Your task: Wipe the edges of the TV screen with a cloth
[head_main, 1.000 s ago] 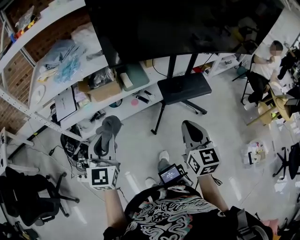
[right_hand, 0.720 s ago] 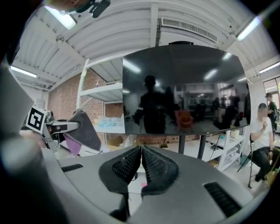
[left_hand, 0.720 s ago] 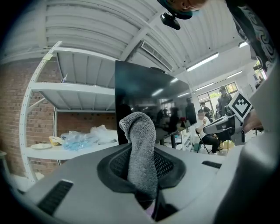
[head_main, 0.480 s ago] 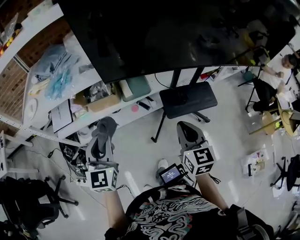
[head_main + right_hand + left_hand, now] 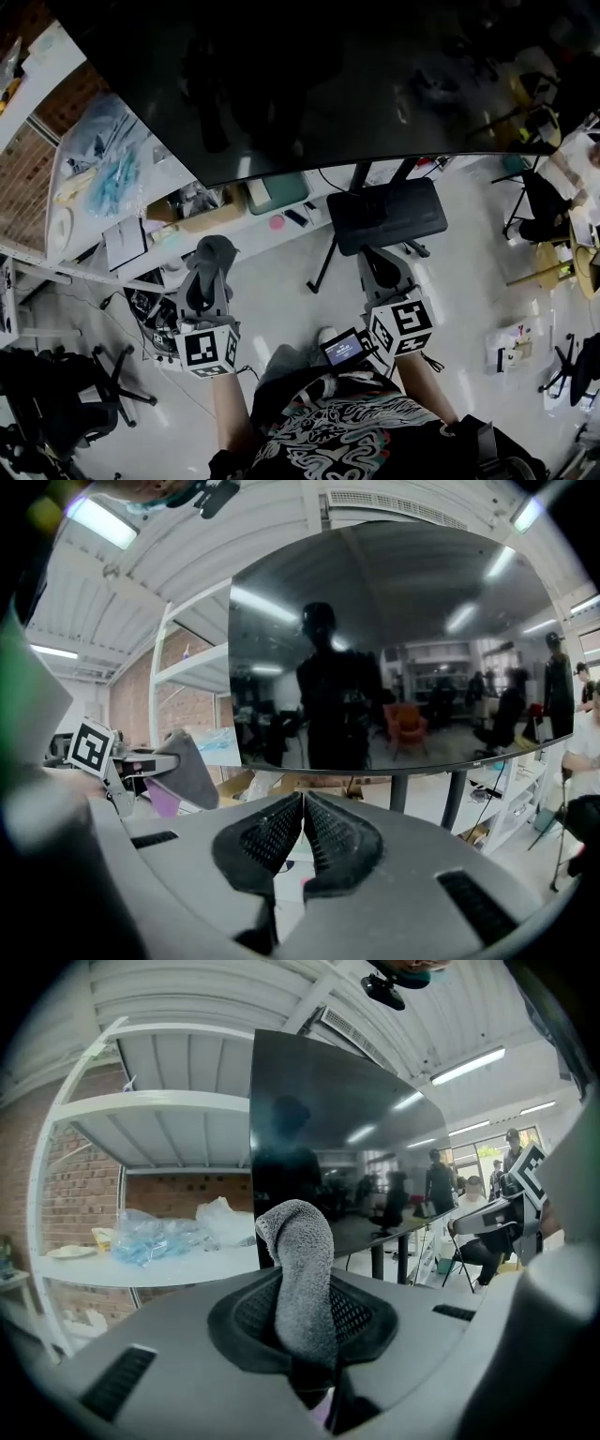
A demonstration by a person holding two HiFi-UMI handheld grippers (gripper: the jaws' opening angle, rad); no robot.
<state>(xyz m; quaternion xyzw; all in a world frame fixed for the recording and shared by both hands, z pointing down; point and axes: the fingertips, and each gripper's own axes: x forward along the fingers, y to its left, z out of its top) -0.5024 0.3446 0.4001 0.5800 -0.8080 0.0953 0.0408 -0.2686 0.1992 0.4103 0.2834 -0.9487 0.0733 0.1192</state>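
Observation:
A large black TV screen (image 5: 309,84) on a wheeled stand fills the top of the head view; its lower edge curves above both grippers. My left gripper (image 5: 212,265) is shut on a grey cloth (image 5: 215,251), which sticks up between the pads in the left gripper view as a folded grey cloth (image 5: 298,1274), with the TV screen (image 5: 323,1147) ahead of it. My right gripper (image 5: 373,265) is shut with nothing in it; its pads meet in the right gripper view (image 5: 302,832), facing the TV screen (image 5: 394,639), which reflects a person.
A white shelf unit (image 5: 103,178) with plastic bags, boxes and cables stands left of the TV. The stand's black base (image 5: 384,214) lies on the floor ahead of my right gripper. A black office chair (image 5: 56,394) is at the lower left. Chairs and clutter stand far right.
The head view has tilted so the TV screen fills more of the top. Both grippers kept their poses, the left holding the cloth throughout.

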